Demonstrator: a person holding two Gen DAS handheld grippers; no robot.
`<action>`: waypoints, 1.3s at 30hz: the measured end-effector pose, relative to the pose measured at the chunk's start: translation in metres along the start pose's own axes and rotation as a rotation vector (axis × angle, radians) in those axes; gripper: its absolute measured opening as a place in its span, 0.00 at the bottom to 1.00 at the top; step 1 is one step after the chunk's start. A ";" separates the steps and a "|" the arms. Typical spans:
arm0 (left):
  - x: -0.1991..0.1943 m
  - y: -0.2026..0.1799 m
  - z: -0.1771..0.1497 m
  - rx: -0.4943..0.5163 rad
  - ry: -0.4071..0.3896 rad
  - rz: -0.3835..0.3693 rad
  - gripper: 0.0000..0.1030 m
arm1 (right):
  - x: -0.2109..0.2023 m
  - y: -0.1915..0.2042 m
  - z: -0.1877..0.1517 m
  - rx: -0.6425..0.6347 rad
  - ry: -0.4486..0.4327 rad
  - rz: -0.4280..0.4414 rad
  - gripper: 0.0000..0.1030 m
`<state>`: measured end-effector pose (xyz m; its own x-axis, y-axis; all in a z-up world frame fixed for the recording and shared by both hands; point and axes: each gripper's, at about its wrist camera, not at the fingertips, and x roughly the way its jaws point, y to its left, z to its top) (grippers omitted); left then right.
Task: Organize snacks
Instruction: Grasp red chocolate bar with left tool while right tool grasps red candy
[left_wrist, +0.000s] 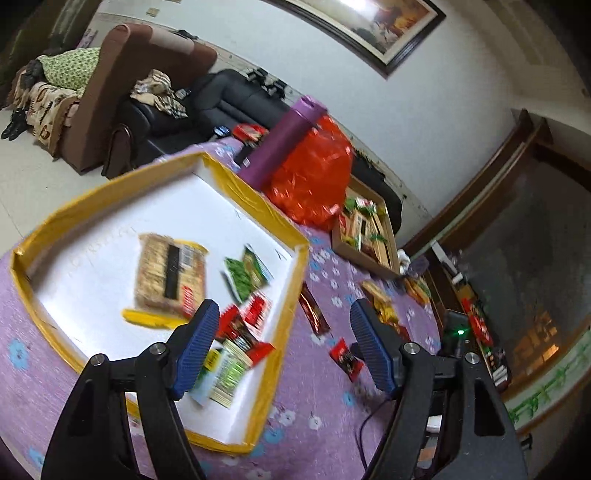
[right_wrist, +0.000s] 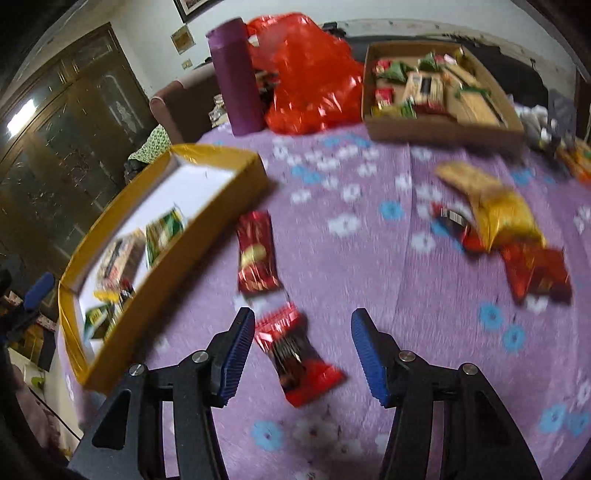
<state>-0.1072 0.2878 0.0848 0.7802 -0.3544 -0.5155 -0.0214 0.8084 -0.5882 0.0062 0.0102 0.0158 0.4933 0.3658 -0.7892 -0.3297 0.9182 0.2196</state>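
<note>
A yellow-rimmed white tray (left_wrist: 255, 206) (right_wrist: 192, 236) lies on the purple flowered tablecloth and holds a tan cracker pack (left_wrist: 170, 277), green packets (left_wrist: 245, 275) and red packets (left_wrist: 255, 314). My left gripper (left_wrist: 284, 345) is open and empty above the tray's near right corner. My right gripper (right_wrist: 303, 349) is open, its fingers on either side of a small red snack packet (right_wrist: 299, 354) lying on the cloth. A longer red packet (right_wrist: 256, 256) lies just beyond it. Gold (right_wrist: 495, 210) and red (right_wrist: 535, 273) packets lie to the right.
A brown cardboard box (right_wrist: 439, 127) with several snacks stands at the back right. A purple tube (right_wrist: 234, 77) and a red plastic bag (right_wrist: 310, 85) stand at the back. Sofas (left_wrist: 155, 110) lie beyond the table's far edge. A cable (left_wrist: 365, 424) runs near the front.
</note>
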 end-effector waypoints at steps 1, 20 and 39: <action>0.002 -0.006 -0.002 0.014 0.010 0.002 0.71 | 0.003 0.002 -0.004 -0.018 0.001 -0.006 0.54; 0.131 -0.106 -0.038 0.314 0.305 0.127 0.71 | -0.033 -0.043 -0.026 -0.028 -0.116 -0.067 0.25; 0.211 -0.126 -0.059 0.639 0.300 0.330 0.24 | -0.034 -0.073 -0.025 0.099 -0.115 -0.001 0.25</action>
<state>0.0236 0.0837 0.0134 0.5920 -0.0867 -0.8013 0.2125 0.9758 0.0514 -0.0068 -0.0735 0.0119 0.5841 0.3745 -0.7202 -0.2507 0.9271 0.2788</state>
